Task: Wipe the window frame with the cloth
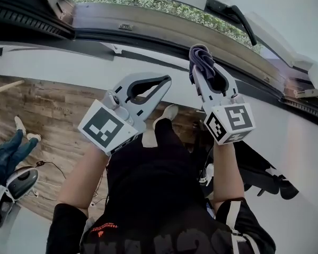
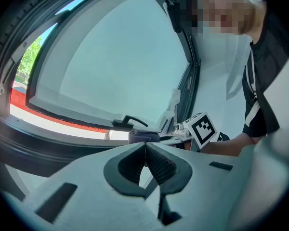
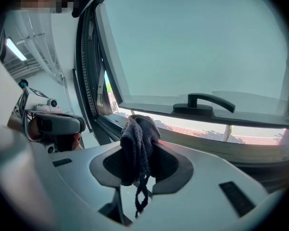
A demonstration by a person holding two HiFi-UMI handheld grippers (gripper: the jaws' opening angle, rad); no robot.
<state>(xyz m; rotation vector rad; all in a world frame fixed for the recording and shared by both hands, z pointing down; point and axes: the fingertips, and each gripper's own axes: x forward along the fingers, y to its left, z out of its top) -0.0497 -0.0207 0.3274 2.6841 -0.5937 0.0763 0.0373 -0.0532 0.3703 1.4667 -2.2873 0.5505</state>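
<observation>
Though R claw grips cloth — only its own view shows dangling strand.

The head view looks steeply down over the person's body, with the window frame across the top of the picture and the wooden floor below. The left gripper and right gripper sit close to this camera and are seen from behind.

The left gripper view rides low behind its own touching jaws and faces the open pane. The right gripper's marker cube shows just beyond the jaws.

The right gripper view looks along its own jaws, closed on a cloth, toward the same pane from the other side. All three views share the black window handle.
</observation>
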